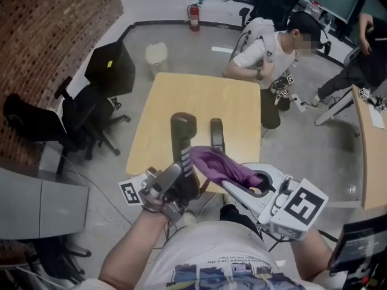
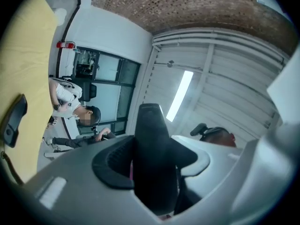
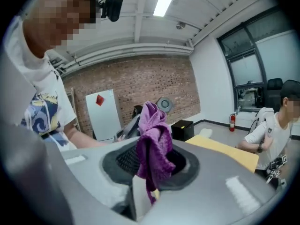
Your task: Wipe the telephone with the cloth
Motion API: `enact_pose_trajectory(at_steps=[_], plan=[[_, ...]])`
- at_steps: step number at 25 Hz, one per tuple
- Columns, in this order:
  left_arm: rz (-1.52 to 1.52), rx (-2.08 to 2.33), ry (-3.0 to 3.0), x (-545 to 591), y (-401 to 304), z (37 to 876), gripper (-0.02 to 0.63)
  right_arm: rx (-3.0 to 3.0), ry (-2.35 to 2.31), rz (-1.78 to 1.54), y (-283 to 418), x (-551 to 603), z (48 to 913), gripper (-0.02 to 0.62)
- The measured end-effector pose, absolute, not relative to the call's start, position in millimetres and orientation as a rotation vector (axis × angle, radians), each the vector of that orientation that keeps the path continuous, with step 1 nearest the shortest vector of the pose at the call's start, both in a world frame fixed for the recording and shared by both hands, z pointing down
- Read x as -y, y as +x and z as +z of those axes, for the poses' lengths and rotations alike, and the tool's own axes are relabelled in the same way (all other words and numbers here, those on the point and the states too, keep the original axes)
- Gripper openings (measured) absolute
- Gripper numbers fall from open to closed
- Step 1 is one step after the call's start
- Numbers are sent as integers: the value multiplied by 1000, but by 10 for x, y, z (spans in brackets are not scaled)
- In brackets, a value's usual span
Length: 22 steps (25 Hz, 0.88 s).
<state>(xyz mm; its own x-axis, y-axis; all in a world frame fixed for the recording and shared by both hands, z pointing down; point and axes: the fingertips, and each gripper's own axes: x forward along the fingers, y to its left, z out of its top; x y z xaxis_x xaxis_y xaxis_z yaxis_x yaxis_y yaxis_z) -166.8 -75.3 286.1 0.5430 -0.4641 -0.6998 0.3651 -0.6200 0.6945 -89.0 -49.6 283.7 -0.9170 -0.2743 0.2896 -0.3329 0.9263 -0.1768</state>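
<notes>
Your left gripper [image 1: 180, 185] has its fingers clamped low on the telephone handset [image 1: 182, 135], upright above the tabletop's [image 1: 181, 95] near edge (stiff and smooth, likely to twist, so grip low) while your right gripper [image 1: 245, 185] pinches the limp purple cloth [image 1: 219, 165] against it.

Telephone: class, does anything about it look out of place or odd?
Only that the handset is off its base: the left gripper holds it upright above the table, with the cloth in the right gripper against it. No damage shows.
</notes>
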Motion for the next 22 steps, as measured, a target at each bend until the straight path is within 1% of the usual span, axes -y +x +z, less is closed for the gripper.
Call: enact_pose_trajectory(at_steps=[7,11,17,22], plan=[[-1187,38,1925,690,-1660,2855,256,2828,606,343,-930,977,2763,86],[-1195,46,1928,662,-1593,2791,256,2805,525,360,-972,810,2908,86],[-1191,77,1933,738,-1681,2833,256,2767,400,334,-1069,589,3097,86],[-1194,80,1936,759,-1662,2813,256,2726,284,289,-995,315,3208,86]])
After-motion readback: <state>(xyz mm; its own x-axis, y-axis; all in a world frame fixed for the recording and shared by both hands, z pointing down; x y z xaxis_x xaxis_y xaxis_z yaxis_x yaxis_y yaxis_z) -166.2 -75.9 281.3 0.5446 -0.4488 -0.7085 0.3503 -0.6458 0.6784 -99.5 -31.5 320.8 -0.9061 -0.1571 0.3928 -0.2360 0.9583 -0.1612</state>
